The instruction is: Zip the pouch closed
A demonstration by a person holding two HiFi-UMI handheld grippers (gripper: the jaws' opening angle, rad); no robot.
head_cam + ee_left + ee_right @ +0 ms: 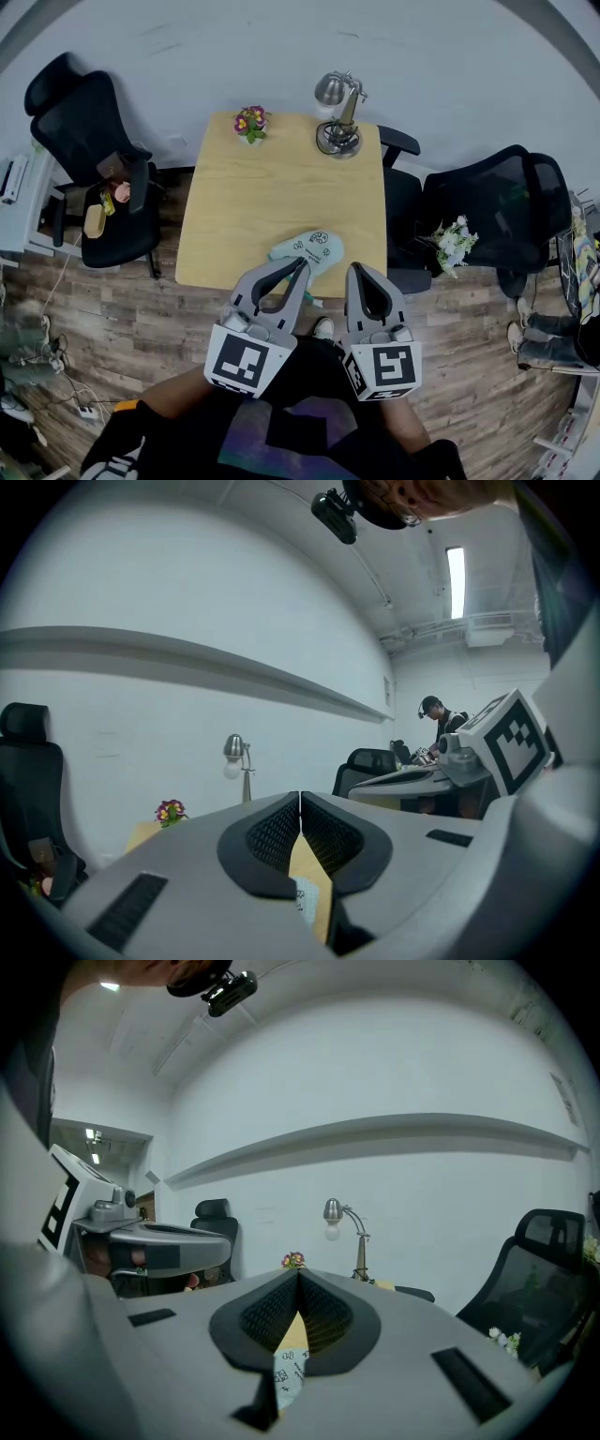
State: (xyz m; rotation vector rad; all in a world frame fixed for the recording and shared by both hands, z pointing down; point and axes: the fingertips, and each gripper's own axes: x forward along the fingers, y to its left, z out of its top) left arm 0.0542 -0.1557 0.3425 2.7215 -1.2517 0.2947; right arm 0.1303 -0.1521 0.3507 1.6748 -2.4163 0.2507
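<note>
Holding both grippers side by side above the near edge of the table, I have them pointing forward and slightly down. My left gripper has its jaws pressed together with nothing between the pads, and my right gripper is closed in the same way, also empty. The pale green pouch lies on the table just ahead of and below the left tips, and to the left of the right tips; whether the left tips touch it, I cannot tell. Far ahead stand a lamp and a flower pot.
</note>
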